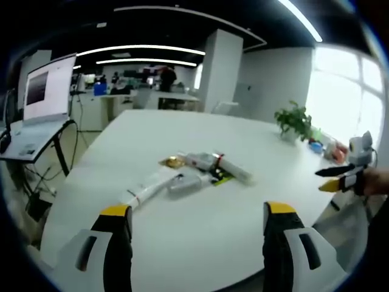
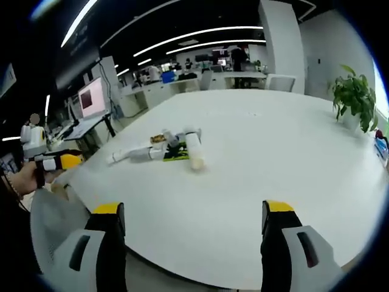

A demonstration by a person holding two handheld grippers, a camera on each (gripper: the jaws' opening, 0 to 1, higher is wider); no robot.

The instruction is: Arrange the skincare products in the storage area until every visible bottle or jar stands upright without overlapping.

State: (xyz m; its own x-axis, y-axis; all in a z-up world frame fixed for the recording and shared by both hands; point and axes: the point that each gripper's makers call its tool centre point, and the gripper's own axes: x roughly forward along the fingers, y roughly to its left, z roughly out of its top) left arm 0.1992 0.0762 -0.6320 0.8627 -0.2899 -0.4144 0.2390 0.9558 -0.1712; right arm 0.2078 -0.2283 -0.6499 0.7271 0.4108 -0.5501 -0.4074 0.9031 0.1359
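In the left gripper view, the left tool (image 1: 197, 222) hangs wide open and empty over the near edge of the white tabletop (image 1: 182, 243). The skincare products (image 1: 191, 173) lie toppled in a cluster mid-table; a white tube (image 1: 149, 187) points nearest.

In the right gripper view, the right tool (image 2: 194, 222) is likewise spread and empty. A white cylindrical bottle (image 2: 194, 150) lies on its side; it looks light, smooth and apt to roll, so grip it across the mid-body.

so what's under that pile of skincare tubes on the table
A green-yellow flat thing pokes out beneath the white tubes, lying on the white table. What it is, and anything else beneath, is covered by the pile.
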